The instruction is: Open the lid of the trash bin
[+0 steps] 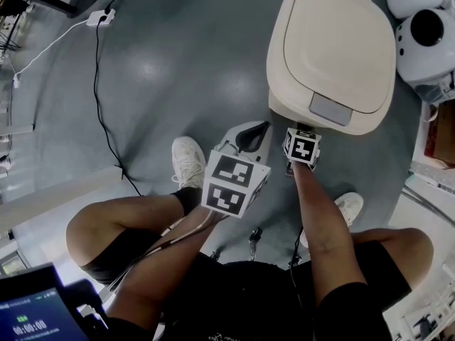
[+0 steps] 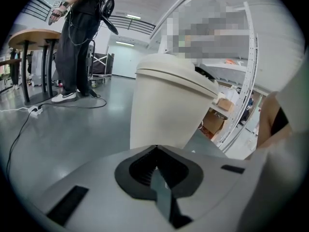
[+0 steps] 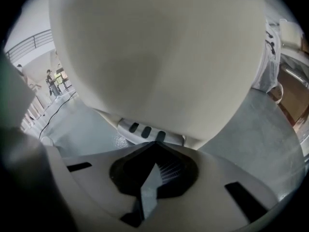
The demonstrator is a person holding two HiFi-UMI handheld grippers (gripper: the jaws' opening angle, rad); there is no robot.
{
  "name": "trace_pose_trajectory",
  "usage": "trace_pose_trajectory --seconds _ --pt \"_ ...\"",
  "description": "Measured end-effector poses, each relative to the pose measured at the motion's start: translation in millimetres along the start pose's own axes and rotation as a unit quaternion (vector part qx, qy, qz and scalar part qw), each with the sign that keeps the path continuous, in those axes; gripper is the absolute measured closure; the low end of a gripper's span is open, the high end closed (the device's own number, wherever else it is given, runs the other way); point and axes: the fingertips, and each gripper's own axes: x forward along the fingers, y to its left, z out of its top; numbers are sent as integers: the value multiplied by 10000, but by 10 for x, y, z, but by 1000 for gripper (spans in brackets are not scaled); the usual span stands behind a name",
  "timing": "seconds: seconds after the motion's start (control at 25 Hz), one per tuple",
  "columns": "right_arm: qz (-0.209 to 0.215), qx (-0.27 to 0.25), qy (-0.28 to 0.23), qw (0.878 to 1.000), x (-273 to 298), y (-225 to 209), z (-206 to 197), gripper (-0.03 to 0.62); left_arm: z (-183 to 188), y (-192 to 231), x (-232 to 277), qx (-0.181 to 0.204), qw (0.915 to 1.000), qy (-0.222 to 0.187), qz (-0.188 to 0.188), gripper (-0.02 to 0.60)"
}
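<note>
Grey floor, trash bin (image 1: 330, 55) in front of my feet, lid (image 1: 341, 41) down flat, so opening not started. My right gripper (image 3: 155, 145) is pressed together, empty, low at the bin's front, near its pedal (image 3: 145, 129). Left gripper (image 2: 155, 151) also pressed together, empty, short of the bin.

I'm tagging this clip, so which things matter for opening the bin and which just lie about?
Job: bin, lid, pedal, right gripper with jaws shut near the pedal.

Lying about: cable, power strip, white domes, screen, left gripper off the bin.
</note>
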Motion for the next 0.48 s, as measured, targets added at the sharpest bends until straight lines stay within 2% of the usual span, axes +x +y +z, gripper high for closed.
trace_pose_trajectory --seconds 0.48 --pt "-13 -119 73 9999 44 -14 -41 589 -24 3 1 -21 10000 10 35 581"
